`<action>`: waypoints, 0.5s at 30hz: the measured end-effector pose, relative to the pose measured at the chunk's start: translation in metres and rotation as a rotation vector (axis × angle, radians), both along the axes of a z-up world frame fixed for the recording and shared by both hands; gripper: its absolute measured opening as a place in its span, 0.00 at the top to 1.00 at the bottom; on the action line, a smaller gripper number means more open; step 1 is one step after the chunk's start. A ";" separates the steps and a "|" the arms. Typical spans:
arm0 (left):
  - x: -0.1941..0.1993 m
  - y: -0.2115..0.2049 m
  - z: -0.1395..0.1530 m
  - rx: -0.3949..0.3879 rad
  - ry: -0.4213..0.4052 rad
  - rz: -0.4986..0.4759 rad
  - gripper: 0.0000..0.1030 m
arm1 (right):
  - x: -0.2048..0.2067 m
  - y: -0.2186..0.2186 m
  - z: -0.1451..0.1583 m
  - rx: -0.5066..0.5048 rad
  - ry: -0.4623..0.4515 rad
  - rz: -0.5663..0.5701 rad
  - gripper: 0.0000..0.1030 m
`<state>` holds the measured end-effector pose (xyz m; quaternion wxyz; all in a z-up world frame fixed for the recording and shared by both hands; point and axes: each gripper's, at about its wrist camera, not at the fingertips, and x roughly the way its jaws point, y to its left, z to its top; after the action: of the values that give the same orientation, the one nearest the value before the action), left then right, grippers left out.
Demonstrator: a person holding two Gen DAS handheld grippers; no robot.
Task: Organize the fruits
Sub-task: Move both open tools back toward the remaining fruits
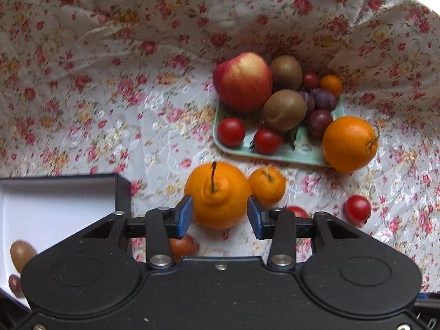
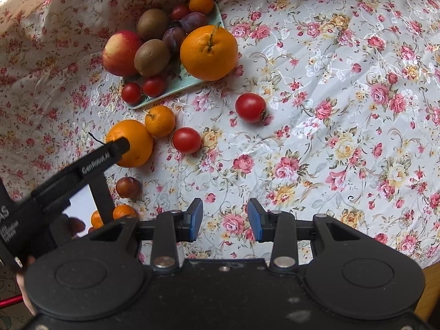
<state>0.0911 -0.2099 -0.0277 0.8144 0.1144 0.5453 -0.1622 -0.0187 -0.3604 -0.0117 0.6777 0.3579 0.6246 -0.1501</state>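
A bumpy orange [image 1: 217, 195] with a dark stem sits on the floral cloth between the blue pads of my left gripper [image 1: 220, 217]. The jaws are open wide, one pad close to each side of it. In the right wrist view one left finger [image 2: 121, 145] lies against the same orange [image 2: 132, 143]. A small mandarin [image 1: 266, 181] touches the orange's right side. My right gripper [image 2: 225, 220] hangs open over bare cloth, holding nothing. A green tray [image 1: 275, 156] holds an apple [image 1: 243, 82], kiwis, plums and cherry tomatoes.
A large orange [image 1: 349, 143] rests at the tray's right corner. Two tomatoes [image 2: 250, 107] [image 2: 187, 140] and a plum [image 2: 128, 187] lie loose on the cloth. A white box [image 1: 55, 206] with a dark rim at the left holds a kiwi and a plum. Cloth rises behind.
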 end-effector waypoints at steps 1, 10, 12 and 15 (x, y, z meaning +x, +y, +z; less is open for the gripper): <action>0.001 -0.002 -0.001 0.003 -0.005 -0.006 0.51 | 0.000 0.000 -0.001 0.000 0.002 -0.001 0.61; 0.011 -0.007 -0.015 0.038 -0.029 0.002 0.46 | 0.003 -0.002 -0.011 -0.024 0.037 -0.009 0.61; 0.013 -0.009 -0.017 0.041 -0.028 0.003 0.44 | 0.005 -0.001 -0.014 -0.019 0.043 -0.005 0.61; 0.015 -0.012 -0.021 0.059 -0.030 0.003 0.40 | 0.008 0.001 -0.019 -0.021 0.052 0.001 0.61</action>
<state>0.1057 -0.2217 -0.0490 0.8190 0.1397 0.5379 -0.1431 -0.0107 -0.3590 -0.0302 0.6648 0.3464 0.6408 -0.1656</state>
